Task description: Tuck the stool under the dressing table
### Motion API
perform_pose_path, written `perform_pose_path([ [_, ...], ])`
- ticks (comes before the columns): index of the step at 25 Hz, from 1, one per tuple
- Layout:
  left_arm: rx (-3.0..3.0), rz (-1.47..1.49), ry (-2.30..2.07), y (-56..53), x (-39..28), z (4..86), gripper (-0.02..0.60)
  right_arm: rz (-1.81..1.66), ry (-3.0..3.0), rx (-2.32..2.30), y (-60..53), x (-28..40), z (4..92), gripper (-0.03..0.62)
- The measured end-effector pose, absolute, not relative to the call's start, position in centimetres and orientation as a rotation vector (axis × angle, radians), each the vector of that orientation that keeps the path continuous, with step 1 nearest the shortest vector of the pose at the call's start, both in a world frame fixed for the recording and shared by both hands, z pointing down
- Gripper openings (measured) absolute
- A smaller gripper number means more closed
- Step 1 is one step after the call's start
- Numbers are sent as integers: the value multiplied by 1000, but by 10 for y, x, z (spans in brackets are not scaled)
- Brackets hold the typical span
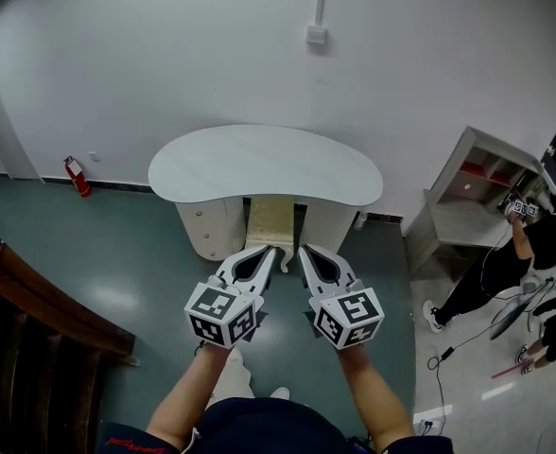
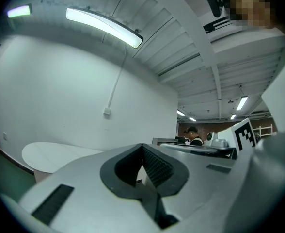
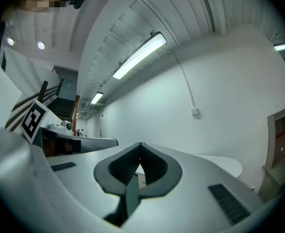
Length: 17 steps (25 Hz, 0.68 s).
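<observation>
The dressing table point(image 1: 259, 164) has a white kidney-shaped top and stands against the white wall. The stool point(image 1: 270, 218), with a cream cushion and white legs, sits in the gap between the table's two pedestals, its near edge poking out. My left gripper point(image 1: 269, 251) and right gripper point(image 1: 304, 250) hover side by side just in front of the stool's near edge, both with jaws shut and nothing between them. In the left gripper view the shut gripper point(image 2: 142, 146) points over the tabletop point(image 2: 50, 154). In the right gripper view the shut gripper point(image 3: 140, 144) likewise points over the tabletop point(image 3: 225, 164).
A red fire extinguisher point(image 1: 77, 176) stands by the wall at left. A dark wooden stair rail point(image 1: 32, 329) runs along the left edge. At right are a white shelf unit point(image 1: 467, 197), a person point(image 1: 543, 253) and cables on the floor point(image 1: 448, 357).
</observation>
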State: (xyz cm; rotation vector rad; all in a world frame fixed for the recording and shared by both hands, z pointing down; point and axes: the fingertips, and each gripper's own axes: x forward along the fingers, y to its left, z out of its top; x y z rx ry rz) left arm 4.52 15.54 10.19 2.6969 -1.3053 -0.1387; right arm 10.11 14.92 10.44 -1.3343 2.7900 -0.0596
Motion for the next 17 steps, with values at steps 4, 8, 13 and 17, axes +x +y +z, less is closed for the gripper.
perform_pose_path([
  [4, 2701, -130, -1317, 155, 46, 104, 8, -59, 2790, -1329, 149, 101, 106, 8],
  [8, 2691, -129, -1322, 154, 46, 108, 8, -60, 2793, -1325, 148, 102, 108, 8],
  [13, 2703, -121, -1334, 153, 50, 106, 8, -57, 2796, -1321, 148, 104, 110, 8],
  [17, 2702, -121, -1340, 151, 51, 106, 8, -54, 2800, -1320, 146, 103, 110, 8],
])
